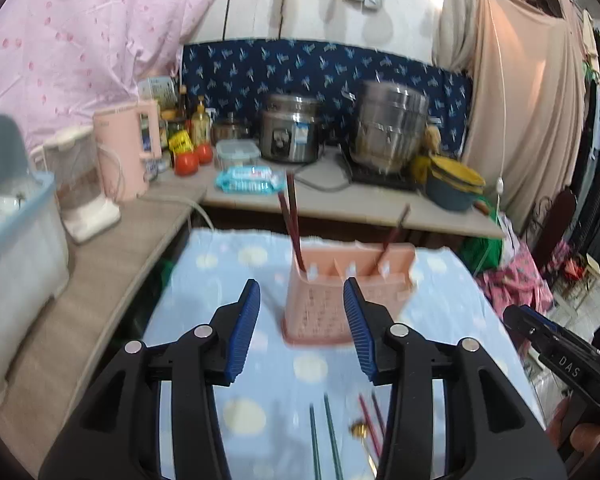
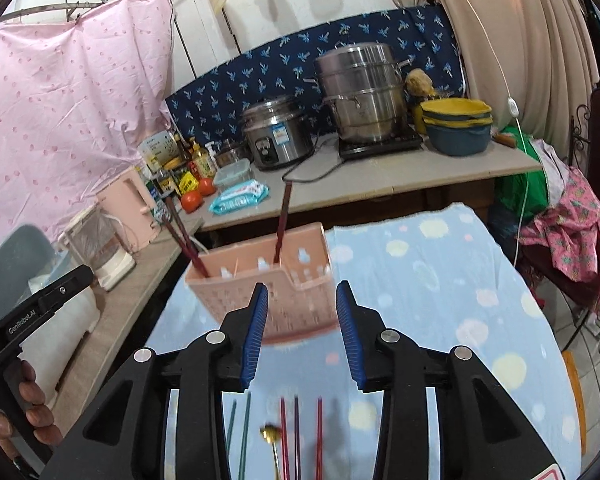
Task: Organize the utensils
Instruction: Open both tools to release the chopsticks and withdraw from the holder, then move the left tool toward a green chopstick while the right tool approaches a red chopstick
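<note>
A pink utensil holder (image 1: 348, 300) is standing on the tabletop under a pale blue dotted cloth (image 1: 260, 280), with dark red chopsticks (image 1: 292, 220) leaning out of its compartments. Nearer the cameras, green chopsticks (image 2: 244, 436), red chopsticks (image 2: 296, 436) and a small gold spoon (image 2: 271, 436) are lying loose on the cloth. The left tool (image 1: 302, 332) and right tool (image 2: 302, 332) are both hovering released, jaws apart, gripping nothing, just short of the holder.

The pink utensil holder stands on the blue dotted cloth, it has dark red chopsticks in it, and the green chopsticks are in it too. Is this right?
Not quite. The green chopsticks lie loose on the blue dotted cloth before the pink utensil holder, as the right wrist view shows. The rest is right.
</note>
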A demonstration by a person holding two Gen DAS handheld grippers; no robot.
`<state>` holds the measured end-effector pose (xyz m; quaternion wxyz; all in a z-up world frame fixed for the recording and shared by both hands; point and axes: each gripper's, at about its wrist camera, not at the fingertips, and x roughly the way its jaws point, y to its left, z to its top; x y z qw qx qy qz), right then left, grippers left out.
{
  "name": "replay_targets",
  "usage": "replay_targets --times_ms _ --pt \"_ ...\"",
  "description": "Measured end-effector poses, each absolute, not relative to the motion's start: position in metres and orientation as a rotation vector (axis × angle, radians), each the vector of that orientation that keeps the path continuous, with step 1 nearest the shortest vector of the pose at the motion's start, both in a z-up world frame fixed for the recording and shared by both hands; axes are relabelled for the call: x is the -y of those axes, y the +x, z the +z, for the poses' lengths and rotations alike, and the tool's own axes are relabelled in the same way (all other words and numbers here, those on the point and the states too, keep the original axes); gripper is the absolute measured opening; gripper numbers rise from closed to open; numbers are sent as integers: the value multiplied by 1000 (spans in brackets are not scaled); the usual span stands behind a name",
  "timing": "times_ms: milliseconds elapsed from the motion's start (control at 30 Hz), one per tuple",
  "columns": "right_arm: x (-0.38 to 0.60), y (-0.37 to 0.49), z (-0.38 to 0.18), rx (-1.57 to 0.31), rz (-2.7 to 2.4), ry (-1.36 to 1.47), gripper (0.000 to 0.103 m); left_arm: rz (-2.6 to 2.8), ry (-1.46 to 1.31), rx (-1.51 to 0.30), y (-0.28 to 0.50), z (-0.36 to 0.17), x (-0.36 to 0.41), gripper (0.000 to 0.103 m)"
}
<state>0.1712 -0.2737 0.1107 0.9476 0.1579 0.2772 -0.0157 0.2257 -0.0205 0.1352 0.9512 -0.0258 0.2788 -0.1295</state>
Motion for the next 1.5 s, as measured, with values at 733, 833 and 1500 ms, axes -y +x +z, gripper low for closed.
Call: replay_targets --times_ms 733,833,1500 --pt "232 40 -14 -848 -33 232 35 -265 -31 -897 111 -7 3 41" --pt "226 33 -29 -885 -26 230 35 -268 -35 -945 101 -24 3 41" --pt "213 32 -67 -970 -17 222 24 -307 -2 -1013 81 -57 18 41"
